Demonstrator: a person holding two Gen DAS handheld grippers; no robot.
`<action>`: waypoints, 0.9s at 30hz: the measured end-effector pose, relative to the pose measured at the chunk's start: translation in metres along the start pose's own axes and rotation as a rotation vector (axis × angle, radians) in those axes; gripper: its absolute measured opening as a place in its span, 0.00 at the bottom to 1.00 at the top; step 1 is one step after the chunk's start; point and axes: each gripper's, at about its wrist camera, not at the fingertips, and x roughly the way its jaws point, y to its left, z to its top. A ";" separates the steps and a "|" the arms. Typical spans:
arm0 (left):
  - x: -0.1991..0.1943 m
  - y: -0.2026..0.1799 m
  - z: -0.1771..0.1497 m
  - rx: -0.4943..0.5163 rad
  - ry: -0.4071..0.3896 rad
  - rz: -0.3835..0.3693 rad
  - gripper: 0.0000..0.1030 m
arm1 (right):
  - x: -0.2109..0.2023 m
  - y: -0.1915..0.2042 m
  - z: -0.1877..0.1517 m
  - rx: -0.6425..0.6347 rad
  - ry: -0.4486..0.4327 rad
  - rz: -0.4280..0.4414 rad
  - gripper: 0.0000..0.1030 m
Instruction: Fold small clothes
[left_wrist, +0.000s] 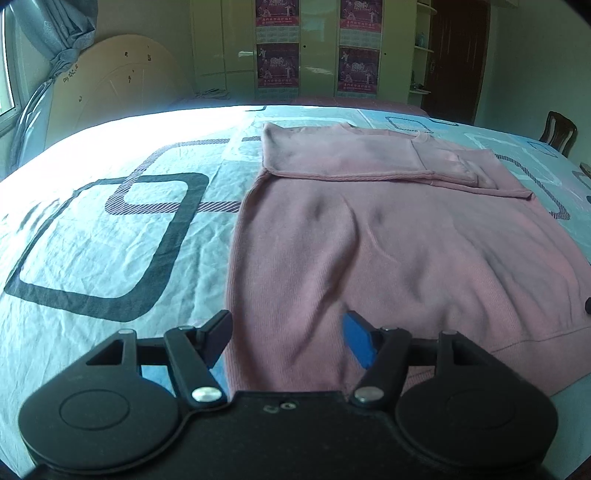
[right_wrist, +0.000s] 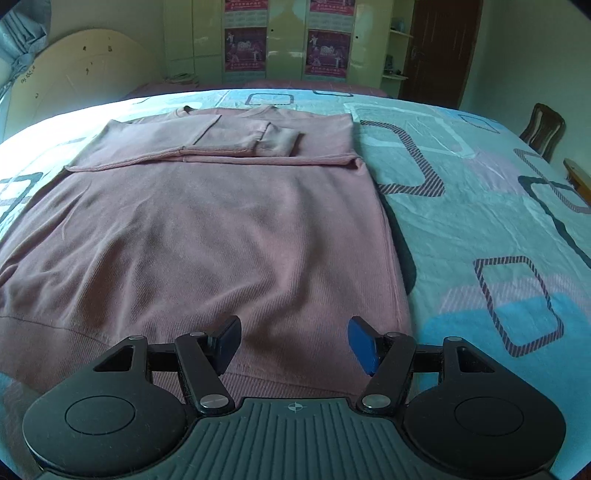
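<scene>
A pink knit sweater (left_wrist: 388, 251) lies flat on the bed, its sleeves folded across the chest at the far end (left_wrist: 354, 158). My left gripper (left_wrist: 286, 339) hovers open above the sweater's near left edge, nothing between its fingers. In the right wrist view the same sweater (right_wrist: 221, 236) fills the middle, with a folded cuff (right_wrist: 280, 142) on top near the collar. My right gripper (right_wrist: 293, 343) hangs open over the near right part of the hem, its pads apart and clear of the cloth.
A light blue bedsheet (left_wrist: 110, 236) with dark square patterns covers the bed (right_wrist: 480, 206). Wardrobes with posters (left_wrist: 277, 48) stand behind it. A wooden chair (right_wrist: 543, 125) sits at the far right, and a round board (left_wrist: 110, 85) leans by the curtain at the left.
</scene>
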 end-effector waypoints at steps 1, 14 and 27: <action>-0.002 0.005 -0.003 -0.016 0.004 0.002 0.63 | -0.002 -0.005 -0.003 0.011 0.002 -0.012 0.62; 0.001 0.029 -0.033 -0.151 0.099 -0.078 0.56 | -0.011 -0.054 -0.029 0.170 0.047 -0.091 0.64; -0.002 0.020 -0.036 -0.131 0.148 -0.213 0.16 | -0.014 -0.062 -0.034 0.324 0.104 0.060 0.19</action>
